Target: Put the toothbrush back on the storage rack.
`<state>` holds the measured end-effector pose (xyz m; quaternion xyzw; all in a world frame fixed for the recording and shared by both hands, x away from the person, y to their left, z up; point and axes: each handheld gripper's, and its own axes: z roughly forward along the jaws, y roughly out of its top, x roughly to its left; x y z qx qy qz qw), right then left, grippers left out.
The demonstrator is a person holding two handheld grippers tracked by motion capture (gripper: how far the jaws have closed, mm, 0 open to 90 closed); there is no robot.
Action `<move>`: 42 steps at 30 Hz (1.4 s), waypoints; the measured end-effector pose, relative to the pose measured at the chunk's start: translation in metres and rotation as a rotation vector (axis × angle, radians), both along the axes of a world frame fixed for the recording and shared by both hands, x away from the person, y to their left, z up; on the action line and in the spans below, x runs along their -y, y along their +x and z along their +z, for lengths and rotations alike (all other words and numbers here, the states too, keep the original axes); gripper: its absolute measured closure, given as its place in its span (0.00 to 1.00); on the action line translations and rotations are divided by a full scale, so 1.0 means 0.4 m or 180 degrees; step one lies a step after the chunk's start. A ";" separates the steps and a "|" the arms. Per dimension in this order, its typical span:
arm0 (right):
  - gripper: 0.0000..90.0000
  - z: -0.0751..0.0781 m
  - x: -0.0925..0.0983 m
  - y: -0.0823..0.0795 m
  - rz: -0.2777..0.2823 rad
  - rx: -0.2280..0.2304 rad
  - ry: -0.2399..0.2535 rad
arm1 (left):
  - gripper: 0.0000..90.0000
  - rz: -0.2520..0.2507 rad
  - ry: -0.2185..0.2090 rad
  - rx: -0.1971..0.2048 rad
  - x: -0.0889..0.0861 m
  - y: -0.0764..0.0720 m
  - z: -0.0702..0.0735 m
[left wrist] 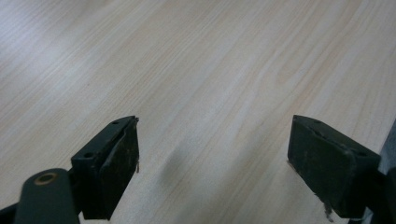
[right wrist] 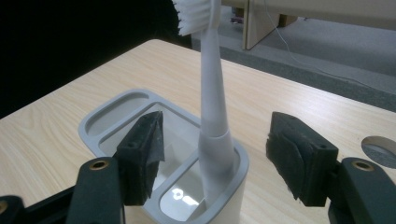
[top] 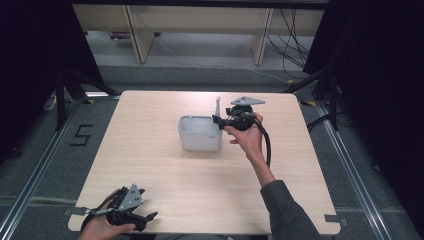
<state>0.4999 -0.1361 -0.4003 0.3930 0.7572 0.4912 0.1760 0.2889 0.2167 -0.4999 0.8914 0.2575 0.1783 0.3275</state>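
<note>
At the near edge of the table (top: pixel 150 165) the left gripper (top: pixel 131 214) rested with jaws wide apart and nothing between them. Farther off, the right gripper (right wrist: pixel 215 156) stood open around the toothbrush (right wrist: pixel 212 121), which stood upright in the holder's (top: pixel 200 133) near compartment, pads clear.

Bright overhead light washes the table (top: pixel 165 170) with glare; surroundings stay dark, soft shadows, slight blur.

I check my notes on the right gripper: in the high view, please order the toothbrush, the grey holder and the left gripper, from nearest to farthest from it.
1. toothbrush, upright just left of the right gripper.
2. grey holder, under and left of it.
3. left gripper, at the table's near left corner.
</note>
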 end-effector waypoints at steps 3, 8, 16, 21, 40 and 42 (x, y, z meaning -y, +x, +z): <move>0.41 0.003 0.003 -0.007 0.0026 0.0000 -0.0008 | 0.18 -0.0031 0.0014 -0.0002 -0.001 0.000 0.002; 0.39 0.008 0.011 -0.022 0.0005 0.0036 0.0019 | 0.18 -0.0019 0.0000 0.0001 0.000 -0.001 0.001; 0.37 0.007 0.031 -0.042 0.0062 0.0071 0.0091 | 0.18 -0.0013 0.0008 0.0012 -0.001 0.000 0.002; 0.35 0.006 0.039 -0.055 0.0026 0.0077 0.0117 | 0.18 -0.0056 0.0071 0.0003 -0.004 0.001 0.004; 0.32 -0.008 0.060 -0.143 0.0192 0.0086 0.0148 | 0.18 -0.0007 0.0010 0.0008 0.000 0.000 0.000; 0.32 -0.014 0.064 -0.146 0.0203 0.0124 0.0104 | 0.18 -0.0027 0.0018 0.0012 -0.001 0.000 0.002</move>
